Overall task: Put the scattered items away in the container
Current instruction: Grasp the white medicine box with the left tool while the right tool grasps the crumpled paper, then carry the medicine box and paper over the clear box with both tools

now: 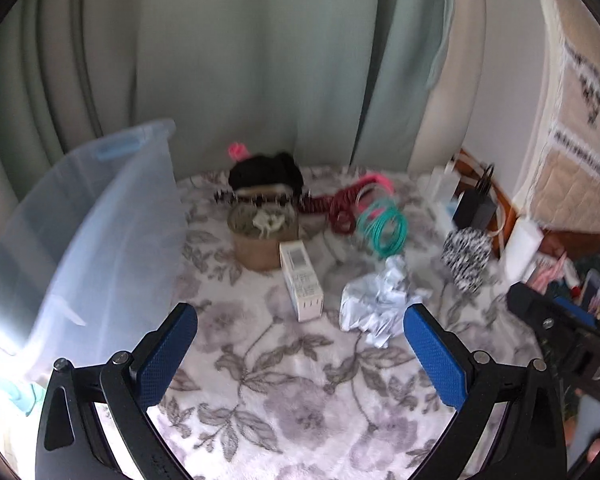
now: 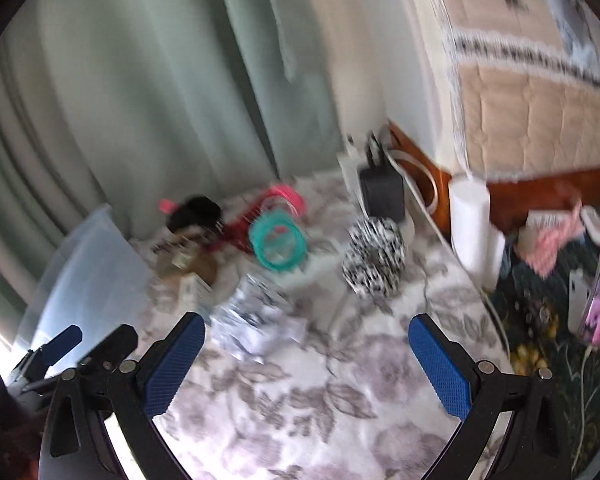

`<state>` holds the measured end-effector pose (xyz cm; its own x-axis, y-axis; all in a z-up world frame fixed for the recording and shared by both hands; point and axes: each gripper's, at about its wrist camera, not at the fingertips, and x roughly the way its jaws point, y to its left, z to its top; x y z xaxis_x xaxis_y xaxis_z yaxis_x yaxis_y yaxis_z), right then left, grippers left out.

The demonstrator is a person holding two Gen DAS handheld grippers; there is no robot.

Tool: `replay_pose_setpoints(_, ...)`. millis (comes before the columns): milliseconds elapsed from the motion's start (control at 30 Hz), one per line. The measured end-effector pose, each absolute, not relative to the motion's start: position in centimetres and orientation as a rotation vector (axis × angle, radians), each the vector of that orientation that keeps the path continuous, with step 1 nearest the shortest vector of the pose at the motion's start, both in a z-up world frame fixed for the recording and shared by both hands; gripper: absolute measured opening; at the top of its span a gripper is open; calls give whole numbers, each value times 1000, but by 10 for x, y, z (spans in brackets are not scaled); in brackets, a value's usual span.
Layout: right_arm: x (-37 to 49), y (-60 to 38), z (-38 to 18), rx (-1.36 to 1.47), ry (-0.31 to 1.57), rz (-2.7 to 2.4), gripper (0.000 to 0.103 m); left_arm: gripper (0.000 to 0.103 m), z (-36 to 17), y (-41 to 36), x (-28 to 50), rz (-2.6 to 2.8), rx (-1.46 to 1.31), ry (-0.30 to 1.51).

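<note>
While both grippers are hovering empty over the floral blanket [image 1: 300, 400], nothing is being carried yet, so the step in hand looks like choosing a first pick. Largest thing, the clear plastic container [image 1: 100, 232], is sitting at the left of the left wrist frame, tilted, its opening not readable from here. Next down, the round tan tin [image 1: 260, 240] is standing at frame centre with the black fabric bundle [image 1: 266, 174] behind it, then the crumpled white paper [image 1: 376, 300] at centre right, the zebra-print pouch [image 1: 466, 258] further right, and the small white box [image 1: 302, 280] just beside the tin. Teal bangles [image 1: 382, 228] and red coils are lying upper centre, blurred. Left gripper [image 1: 300, 354] is spread wide, holding nothing; right gripper [image 2: 306, 364] is likewise released and wide. Best move, as a guess: left is taking the white box, nearest and rigid, closing across its narrow sides, while right is going for the paper, squeezing its bulk, not an edge.
</note>
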<state>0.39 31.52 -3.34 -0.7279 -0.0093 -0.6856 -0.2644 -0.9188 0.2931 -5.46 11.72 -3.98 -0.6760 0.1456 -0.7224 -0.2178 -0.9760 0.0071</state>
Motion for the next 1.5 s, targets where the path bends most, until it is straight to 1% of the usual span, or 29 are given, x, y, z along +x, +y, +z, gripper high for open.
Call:
replay_pose_setpoints(133, -5, 315, -47, -1133, 589, 2763, 102, 103, -66, 119, -78, 2700, -1241, 124)
replay_pose_setpoints(200, -11, 313, -55, -1163, 596, 2770, 100, 103, -76, 119, -90, 2699, -1271, 104)
replay_pose_setpoints(267, -19, 310, -63, -1201, 597, 2777, 95, 102, -84, 121, -105, 2693, -1297, 97)
replay_pose_setpoints(300, -23, 310, -68, -1221, 606, 2779, 93, 99, -88, 121, -111, 2688, -1305, 99)
replay_pose_setpoints(333, -28, 309, -72, -1238, 618, 2783, 89, 97, -92, 122, -117, 2684, -1311, 102)
replay_pose_setpoints(367, -33, 309, -77, -1252, 631, 2788, 85, 92, -95, 124, -122, 2681, -1316, 104)
replay_pose_setpoints(400, -39, 308, -80, -1263, 639, 2792, 84, 87, -100, 125, -127, 2675, -1326, 109)
replay_pose_setpoints(433, -43, 307, -83, -1278, 645, 2803, 82, 85, -104, 125, -132, 2669, -1339, 115)
replay_pose_setpoints(500, -54, 305, -89, -1297, 649, 2806, 82, 78, -113, 126, -140, 2658, -1367, 120)
replay_pose_setpoints(700, -81, 290, -107, -1357, 662, 2814, 82, 76, -130, 112, -150, 2624, -1407, 35)
replay_pose_setpoints(733, -84, 288, -110, -1372, 652, 2806, 82, 75, -131, 110, -150, 2618, -1406, 21)
replay_pose_setpoints(767, -86, 287, -114, -1387, 653, 2795, 82, 70, -132, 110, -150, 2615, -1402, 18)
replay_pose_setpoints(800, -89, 287, -119, -1400, 670, 2784, 82, 68, -134, 111, -150, 2615, -1402, 27)
replay_pose_setpoints(867, -91, 289, -126, -1420, 727, 2767, 82, 68, -137, 113, -151, 2616, -1405, 46)
replay_pose_setpoints(933, -91, 288, -128, -1408, 737, 2775, 82, 59, -141, 114, -152, 2603, -1411, 41)
replay_pose_setpoints(967, -92, 288, -128, -1406, 739, 2781, 81, 52, -141, 115, -152, 2596, -1410, 38)
replay_pose_setpoints(1000, -92, 288, -127, -1405, 744, 2786, 80, 47, -141, 115, -152, 2593, -1406, 40)
replay_pose_setpoints(1033, -92, 288, -127, -1404, 761, 2787, 77, 44, -141, 116, -151, 2588, -1401, 44)
replay_pose_setpoints(1067, -91, 288, -127, -1403, 784, 2789, 73, 35, -140, 116, -150, 2578, -1397, 44)
replay_pose_setpoints(1100, -91, 288, -126, -1401, 799, 2791, 71, 29, -139, 117, -148, 2570, -1395, 45)
replay_pose_setpoints(1167, -89, 287, -125, -1398, 827, 2790, 65, 27, -137, 117, -145, 2567, -1392, 44)
replay_pose_setpoints(1300, -81, 287, -122, -1370, 876, 2780, 63, 26, -132, 111, -135, 2548, -1400, -10)
replay_pose_setpoints(1500, -57, 288, -97, -1294, 929, 2796, 63, 26, -109, 97, -110, 2550, -1372, -62)
